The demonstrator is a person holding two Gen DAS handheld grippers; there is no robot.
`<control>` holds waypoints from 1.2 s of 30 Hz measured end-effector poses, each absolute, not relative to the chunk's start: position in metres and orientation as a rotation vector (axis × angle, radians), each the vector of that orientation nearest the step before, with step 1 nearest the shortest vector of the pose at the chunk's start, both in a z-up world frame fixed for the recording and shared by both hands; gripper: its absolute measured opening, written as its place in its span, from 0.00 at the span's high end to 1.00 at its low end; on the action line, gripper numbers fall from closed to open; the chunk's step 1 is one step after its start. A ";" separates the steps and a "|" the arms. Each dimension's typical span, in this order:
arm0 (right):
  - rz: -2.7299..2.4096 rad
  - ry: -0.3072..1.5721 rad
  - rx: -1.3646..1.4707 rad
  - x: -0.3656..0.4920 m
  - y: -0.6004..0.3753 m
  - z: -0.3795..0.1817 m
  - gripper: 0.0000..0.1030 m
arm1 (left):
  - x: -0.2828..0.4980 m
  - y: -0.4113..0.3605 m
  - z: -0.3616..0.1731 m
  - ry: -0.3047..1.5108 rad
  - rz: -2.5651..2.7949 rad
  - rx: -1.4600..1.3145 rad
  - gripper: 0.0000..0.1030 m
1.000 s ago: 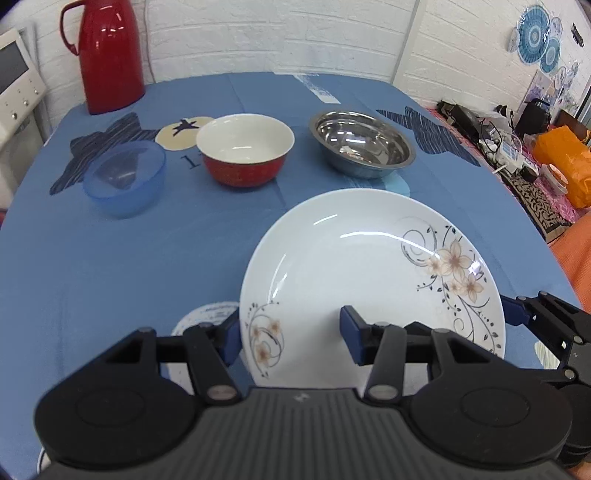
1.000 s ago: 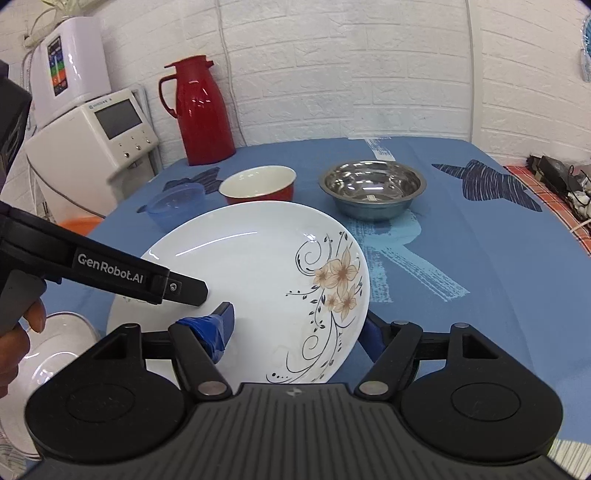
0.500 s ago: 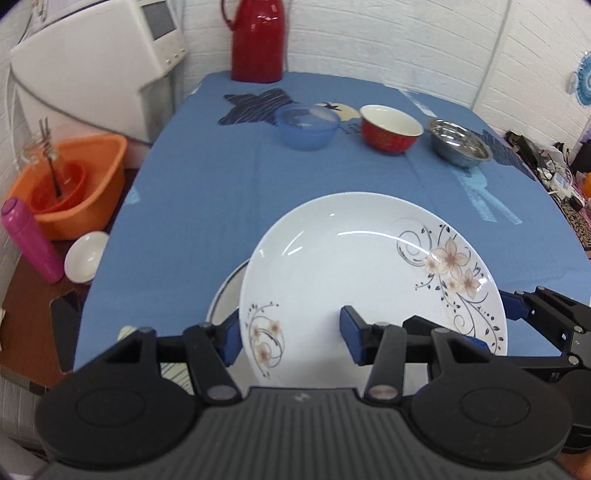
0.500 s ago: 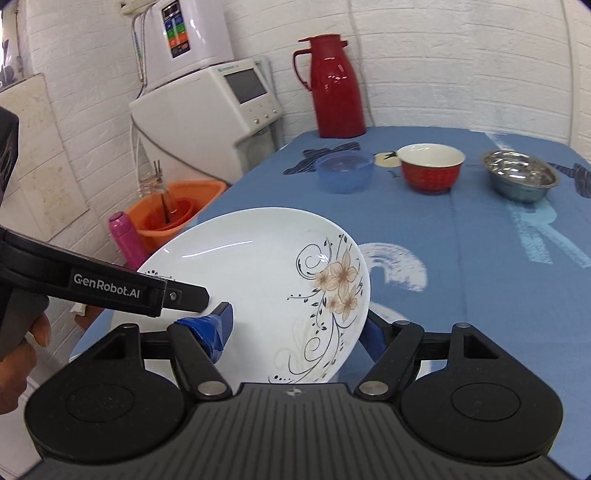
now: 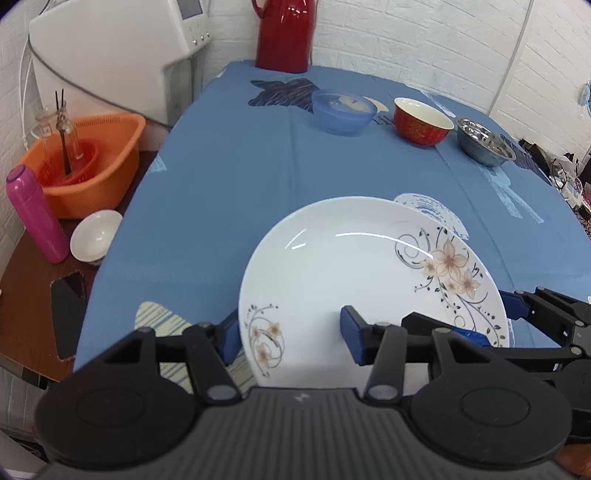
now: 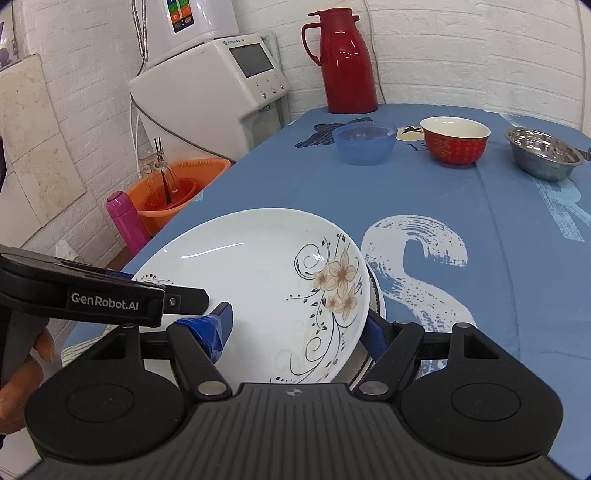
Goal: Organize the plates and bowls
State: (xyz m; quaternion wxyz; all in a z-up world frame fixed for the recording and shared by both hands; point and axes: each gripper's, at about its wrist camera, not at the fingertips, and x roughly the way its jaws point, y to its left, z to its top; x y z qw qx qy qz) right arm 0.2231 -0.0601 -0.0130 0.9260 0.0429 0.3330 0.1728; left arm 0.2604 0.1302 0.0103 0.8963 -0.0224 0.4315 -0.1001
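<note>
A white plate with a floral pattern (image 5: 369, 273) (image 6: 258, 273) is held level, low over the near end of the blue table. My left gripper (image 5: 291, 334) is shut on its left rim, one finger on top and one underneath. My right gripper (image 6: 295, 328) is shut on its right rim the same way. Each gripper shows in the other's view, the right gripper (image 5: 517, 306) and the left gripper (image 6: 110, 295). The dark-patterned rim of a second plate (image 6: 376, 295) peeks out beneath. Far across stand a blue bowl (image 5: 343, 110), a red bowl (image 5: 421, 122) and a steel bowl (image 5: 484, 142).
A red thermos (image 5: 284, 33) stands at the table's far edge beside a white appliance (image 5: 110, 55). Left of the table sit an orange basin (image 5: 81, 162), a pink bottle (image 5: 33, 214), a small white bowl (image 5: 96, 236) and a phone (image 5: 68, 314). A hand (image 6: 22, 369) holds the left gripper.
Both grippers carried the floral plate away from the bowls to the table's near end. The second plate, seen beside it half a second ago, now lies almost hidden under it.
</note>
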 end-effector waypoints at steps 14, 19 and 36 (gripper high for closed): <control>0.305 0.647 0.100 0.218 -0.058 -0.012 0.42 | 0.254 0.135 0.016 0.801 -0.210 -0.041 0.38; 0.303 0.650 0.056 0.218 -0.053 -0.011 0.42 | 0.256 0.135 0.012 0.814 -0.185 -0.019 0.37; 0.297 0.642 0.117 0.218 -0.064 -0.005 0.41 | 0.256 0.125 0.007 0.809 -0.087 0.111 0.35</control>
